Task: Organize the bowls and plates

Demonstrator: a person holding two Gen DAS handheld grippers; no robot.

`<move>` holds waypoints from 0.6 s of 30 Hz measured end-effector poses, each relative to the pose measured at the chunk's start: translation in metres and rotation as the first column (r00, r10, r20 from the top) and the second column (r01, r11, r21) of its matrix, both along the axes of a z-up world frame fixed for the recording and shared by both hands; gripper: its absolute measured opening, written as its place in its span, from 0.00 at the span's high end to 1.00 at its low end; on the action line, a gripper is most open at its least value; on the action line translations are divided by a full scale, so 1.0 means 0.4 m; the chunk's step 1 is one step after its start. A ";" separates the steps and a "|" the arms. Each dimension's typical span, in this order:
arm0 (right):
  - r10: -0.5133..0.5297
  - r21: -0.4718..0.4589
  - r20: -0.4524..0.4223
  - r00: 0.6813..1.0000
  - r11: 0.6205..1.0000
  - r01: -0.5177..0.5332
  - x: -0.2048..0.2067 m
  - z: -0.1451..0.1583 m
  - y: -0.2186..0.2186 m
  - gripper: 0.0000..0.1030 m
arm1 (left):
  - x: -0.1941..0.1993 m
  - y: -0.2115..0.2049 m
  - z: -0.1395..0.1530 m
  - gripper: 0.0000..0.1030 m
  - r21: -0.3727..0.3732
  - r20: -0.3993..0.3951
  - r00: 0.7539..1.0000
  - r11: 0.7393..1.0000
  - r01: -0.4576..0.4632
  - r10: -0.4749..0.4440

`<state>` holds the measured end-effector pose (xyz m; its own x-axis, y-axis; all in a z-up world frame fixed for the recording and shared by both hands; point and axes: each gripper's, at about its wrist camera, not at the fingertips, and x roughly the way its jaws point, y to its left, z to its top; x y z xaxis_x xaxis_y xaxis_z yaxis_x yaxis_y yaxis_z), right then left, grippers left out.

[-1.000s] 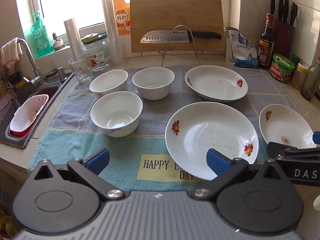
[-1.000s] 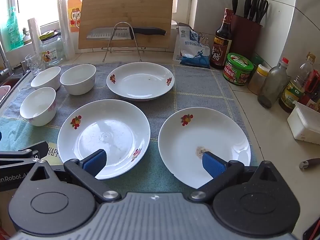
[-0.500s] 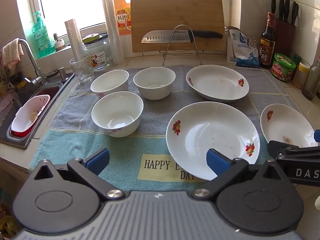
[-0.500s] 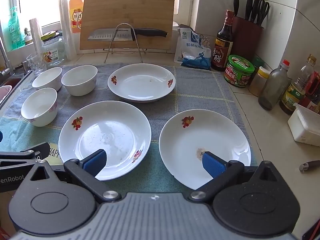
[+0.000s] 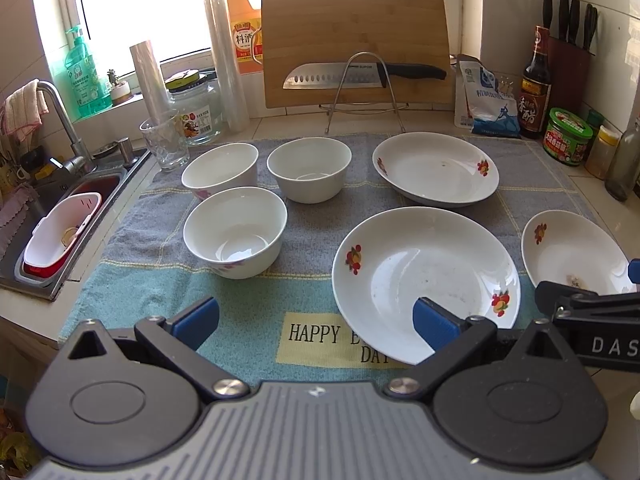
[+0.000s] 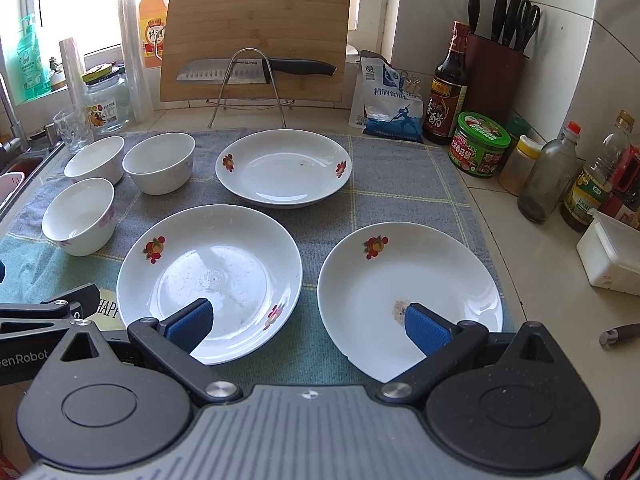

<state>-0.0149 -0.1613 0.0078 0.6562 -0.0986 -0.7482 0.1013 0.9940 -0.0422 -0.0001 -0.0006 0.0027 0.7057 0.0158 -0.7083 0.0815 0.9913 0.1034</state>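
Three white bowls stand at the left of a towel: a near bowl (image 5: 235,230) (image 6: 78,216), a far-left bowl (image 5: 219,169) (image 6: 94,158) and a far-middle bowl (image 5: 309,169) (image 6: 159,162). Three white flowered plates lie to their right: a far plate (image 5: 436,168) (image 6: 283,167), a near-middle plate (image 5: 424,276) (image 6: 209,276) and a near-right plate (image 5: 572,252) (image 6: 408,296). My left gripper (image 5: 316,320) hovers open above the towel's front edge, its right pad over the near-middle plate's rim. My right gripper (image 6: 306,322) is open, spanning the gap between the two near plates. Neither holds anything.
The grey-blue towel (image 5: 168,296) covers the counter. A sink (image 5: 60,216) with a red-white basin lies left. A cutting board (image 5: 354,44), knife and rack stand at the back, beside a glass (image 5: 165,145) and jar. Bottles and jars (image 6: 548,176) line the right side.
Both grippers have drifted slightly, so the scene shifts a little in each view. Jaws stay open and no dish has moved.
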 end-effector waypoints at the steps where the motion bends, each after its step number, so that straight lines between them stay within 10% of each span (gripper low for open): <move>1: 0.000 -0.002 0.001 1.000 1.000 0.000 -0.001 -0.001 0.001 0.00 | 0.000 0.000 0.001 0.01 0.000 0.000 1.000 1.000 0.000 0.000; 18: 0.002 -0.002 0.004 1.000 1.000 -0.002 -0.003 -0.003 -0.001 0.00 | 0.000 -0.002 0.003 0.01 0.000 0.003 1.000 1.000 -0.002 0.002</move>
<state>-0.0162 -0.1617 0.0066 0.6595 -0.0987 -0.7452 0.0994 0.9941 -0.0437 0.0000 -0.0014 0.0039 0.7075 0.0172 -0.7065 0.0796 0.9914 0.1039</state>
